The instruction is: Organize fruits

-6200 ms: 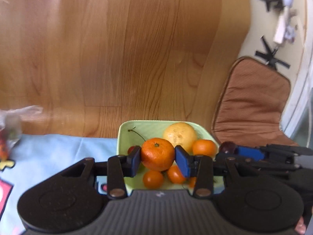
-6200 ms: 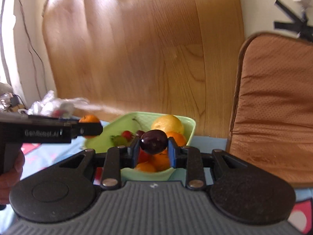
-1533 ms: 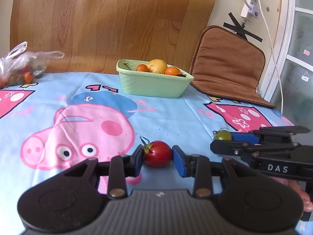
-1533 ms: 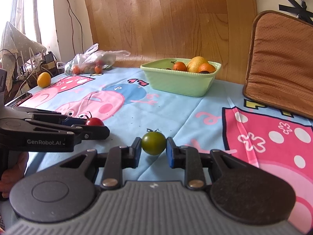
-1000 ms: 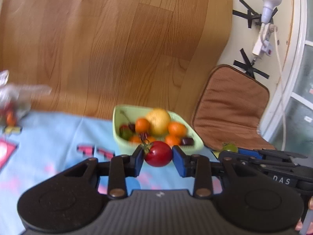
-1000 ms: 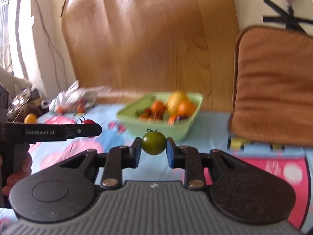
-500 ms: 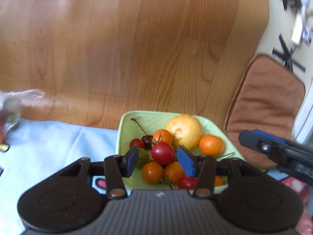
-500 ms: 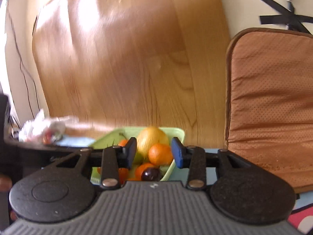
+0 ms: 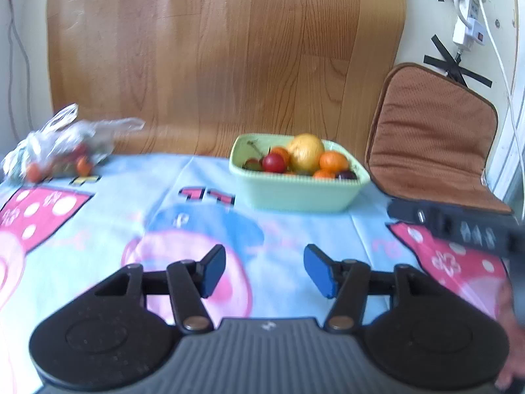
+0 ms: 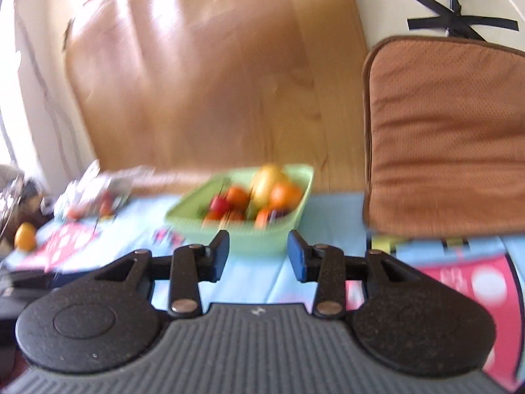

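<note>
My left gripper (image 9: 265,271) is spread wide, blue pads (image 9: 215,271) apart with nothing between them, only the cartoon tablecloth (image 9: 137,216) beneath. Straight ahead of these fingers, well beyond the tips, sits the green bowl (image 9: 297,193), piled with fruit: a red tomato (image 9: 273,162) at the near left, a yellow citrus (image 9: 305,151) behind it, oranges (image 9: 333,160) to the right. Far off past my left finger lies a plastic bag (image 9: 62,146) of small fruit. My right gripper (image 10: 258,256) is spread too, holding nothing; the bowl (image 10: 259,233) is just beyond its fingertips, blurred. Out past the left finger on that side, one yellow fruit (image 10: 25,236) rests alone. A brown cushion (image 10: 446,138) leans up beyond my right finger.
</note>
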Demonstrator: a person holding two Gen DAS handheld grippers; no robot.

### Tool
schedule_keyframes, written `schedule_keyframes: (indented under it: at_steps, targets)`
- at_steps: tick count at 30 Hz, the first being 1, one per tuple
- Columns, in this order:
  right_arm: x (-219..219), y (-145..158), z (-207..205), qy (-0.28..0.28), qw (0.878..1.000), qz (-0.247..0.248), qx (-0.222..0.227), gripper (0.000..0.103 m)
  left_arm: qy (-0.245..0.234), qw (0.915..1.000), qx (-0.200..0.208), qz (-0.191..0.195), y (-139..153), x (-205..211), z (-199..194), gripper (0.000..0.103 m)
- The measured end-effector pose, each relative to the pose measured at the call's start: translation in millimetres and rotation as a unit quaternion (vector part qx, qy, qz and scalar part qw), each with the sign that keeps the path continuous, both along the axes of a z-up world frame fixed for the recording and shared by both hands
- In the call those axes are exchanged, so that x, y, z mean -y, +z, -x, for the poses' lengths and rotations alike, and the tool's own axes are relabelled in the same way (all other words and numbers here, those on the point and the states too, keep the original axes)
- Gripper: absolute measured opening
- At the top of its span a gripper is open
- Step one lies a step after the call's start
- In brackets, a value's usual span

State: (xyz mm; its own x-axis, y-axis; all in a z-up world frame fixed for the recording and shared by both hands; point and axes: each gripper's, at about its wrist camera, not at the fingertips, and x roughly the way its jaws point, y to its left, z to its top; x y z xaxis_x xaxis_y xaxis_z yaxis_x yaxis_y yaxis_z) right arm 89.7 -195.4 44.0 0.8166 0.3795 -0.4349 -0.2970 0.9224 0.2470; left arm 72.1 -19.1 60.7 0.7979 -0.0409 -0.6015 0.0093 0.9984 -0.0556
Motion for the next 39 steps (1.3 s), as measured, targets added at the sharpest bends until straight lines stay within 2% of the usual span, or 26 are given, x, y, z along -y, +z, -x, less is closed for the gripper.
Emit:
schedule_keyframes:
  at_steps: [5,6,7,9,13,20,27,31,39]
  targets:
    - [2.5,-14.2,56.4,-0.010,0.999,-0.034,-0.026,0.043,0.011,0.9999,0.002,-0.007,-0.8,2.3,35.8,0.064]
    - [0.8,-17.1,65.4,-0.015,0.999,-0.041,-0.030,0.043,0.014,0.9999,0.003,-0.010,-0.7,2.3,42.1,0.071]
    - [-0.9,-19.2,73.9,-0.019,0.998,-0.045,-0.032,0.043,0.016,0.9998,0.005,-0.012,-0.5,2.5,48.4,0.082]
    - [-5.4,-22.3,85.5,-0.020,0.998,-0.042,-0.035,0.043,0.019,0.9996,0.011,-0.019,-0.3,3.8,58.8,0.092]
    - [-9.4,-20.1,95.8,-0.019,0.998,-0.042,-0.041,0.043,0.024,0.9993,0.011,-0.027,-1.9,5.7,73.5,0.101]
    - [-9.1,-14.4,107.9,-0.025,0.998,-0.045,-0.032,0.043,0.026,0.9994,-0.001,-0.020,-5.3,3.9,83.9,0.103]
    - [-8.8,-14.3,110.2,-0.032,0.998,-0.049,-0.031,0.043,0.044,0.9983,-0.004,-0.038,-5.3,1.2,84.9,0.103]
    - [-10.1,-15.2,109.3,-0.032,0.998,-0.050,-0.034,0.043,0.065,0.9963,-0.021,-0.052,-7.5,-2.2,81.0,0.103]
    - [-9.2,-15.7,109.2,-0.035,0.997,-0.053,-0.036,0.043,0.106,0.9905,0.006,-0.087,-0.1,-6.3,82.6,0.103]
